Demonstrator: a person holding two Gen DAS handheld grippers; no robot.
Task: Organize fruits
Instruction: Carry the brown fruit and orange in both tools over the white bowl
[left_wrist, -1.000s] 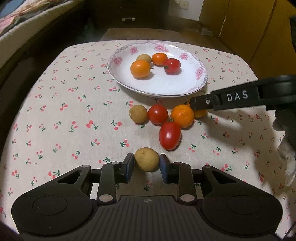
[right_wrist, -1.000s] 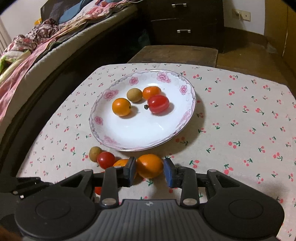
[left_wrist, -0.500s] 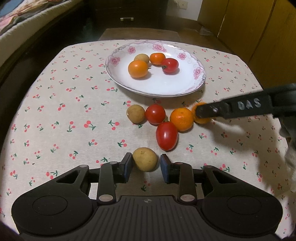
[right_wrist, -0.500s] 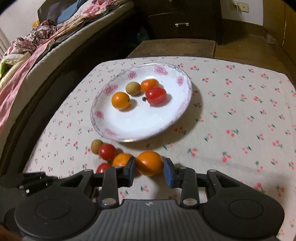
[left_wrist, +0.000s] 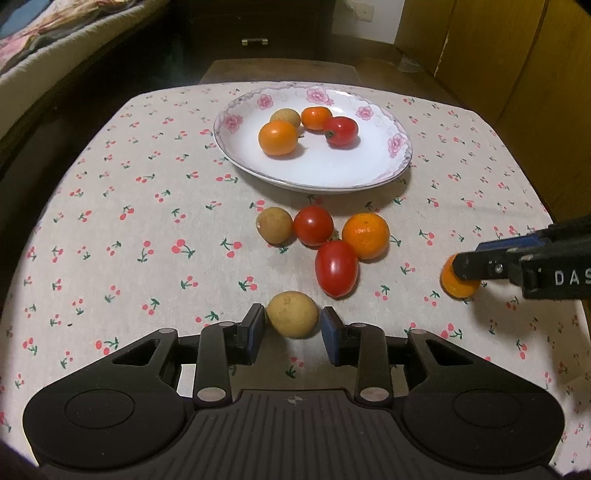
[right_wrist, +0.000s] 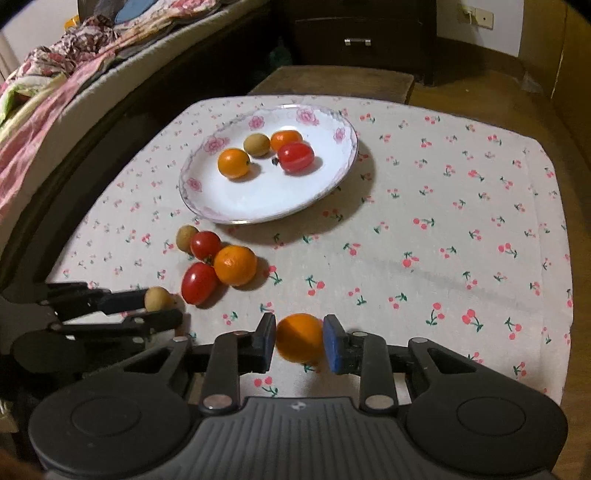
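A white flowered plate (left_wrist: 332, 173) (right_wrist: 229, 206) holds several small fruits at the table's far side. In front of it lie a tan longan (left_wrist: 274, 225), a round tomato (left_wrist: 313, 226), an orange (left_wrist: 365, 236) and an oval tomato (left_wrist: 336, 268). My left gripper (left_wrist: 293, 325) is shut on a tan longan (left_wrist: 292, 314), also in the right wrist view (right_wrist: 157, 298). My right gripper (right_wrist: 300, 341) is shut on a small orange (right_wrist: 300, 338), lifted off the cloth at the right (left_wrist: 458, 282).
The table has a cherry-print cloth (left_wrist: 129, 206). A bed (right_wrist: 55, 85) runs along the left. A dark dresser (right_wrist: 362, 33) and a wooden stool (right_wrist: 332, 79) stand behind the table. Wooden cabinets (left_wrist: 498, 48) are at the right.
My right gripper pulled the small orange back and to the right, away from the fruit cluster. My left gripper stays around the longan and has backed off a little.
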